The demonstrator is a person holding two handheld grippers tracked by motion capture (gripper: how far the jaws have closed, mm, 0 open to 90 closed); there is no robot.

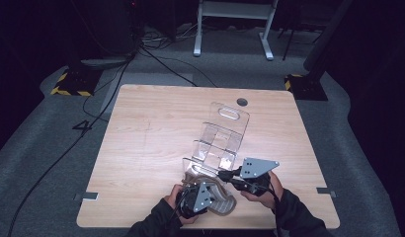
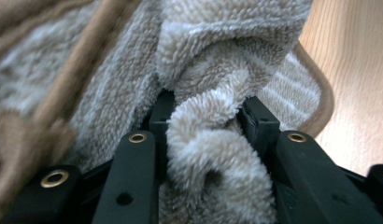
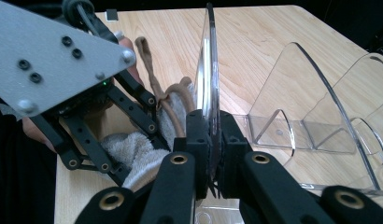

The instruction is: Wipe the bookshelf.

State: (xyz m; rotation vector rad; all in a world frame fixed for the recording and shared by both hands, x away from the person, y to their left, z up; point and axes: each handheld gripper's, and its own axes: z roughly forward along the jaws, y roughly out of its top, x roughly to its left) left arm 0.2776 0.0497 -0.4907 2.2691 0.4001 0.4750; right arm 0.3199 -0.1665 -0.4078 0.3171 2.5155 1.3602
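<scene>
Clear plastic rack (image 1: 221,140) with curved dividers lies on the wooden table (image 1: 141,148), its long axis running from the near edge toward the far-right corner. Right gripper (image 3: 210,140) is clamped on 1 upright panel. Left gripper (image 2: 206,116), beside it, pinches a fold of the fluffy beige towel (image 2: 203,56) at the rack's near end.

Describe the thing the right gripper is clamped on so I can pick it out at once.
On the wooden table, look just ahead of the person's two hands. There stands a clear plastic rack with upright dividers and a slotted handle at its far end; the right gripper pinches its near panel. Unlike the beige fleecy towel beside it in the left gripper, it is rigid and see-through.
</scene>
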